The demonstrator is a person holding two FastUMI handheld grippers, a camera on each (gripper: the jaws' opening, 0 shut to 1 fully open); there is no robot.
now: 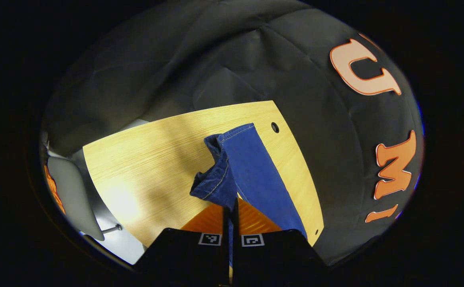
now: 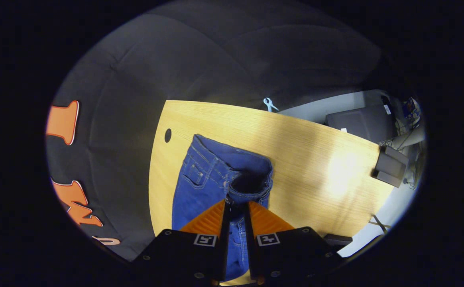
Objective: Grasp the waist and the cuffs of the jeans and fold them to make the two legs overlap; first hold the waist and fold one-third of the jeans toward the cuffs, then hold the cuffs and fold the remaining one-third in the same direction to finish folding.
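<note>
Blue jeans (image 1: 256, 171) lie lengthwise near the edge of a light wooden table (image 1: 144, 167). In the left gripper view one leg lies flat, and the other leg's cuff (image 1: 214, 179) is lifted and bunched. My left gripper (image 1: 231, 201) is shut on that cuff. In the right gripper view the waist end of the jeans (image 2: 200, 179) shows with its pocket and seams. The near side of the waistband (image 2: 252, 187) is raised off the table (image 2: 315, 159), gaping open, with my right gripper (image 2: 236, 205) shut on it.
A small round hole (image 1: 275, 127) (image 2: 168, 135) sits in the tabletop near the jeans' far end. The black cloth wall runs close along that table edge. A grey chair (image 1: 70, 187) stands off the table's far side, with grey boxes (image 2: 361, 121) and a pale clip (image 2: 270, 104) beyond.
</note>
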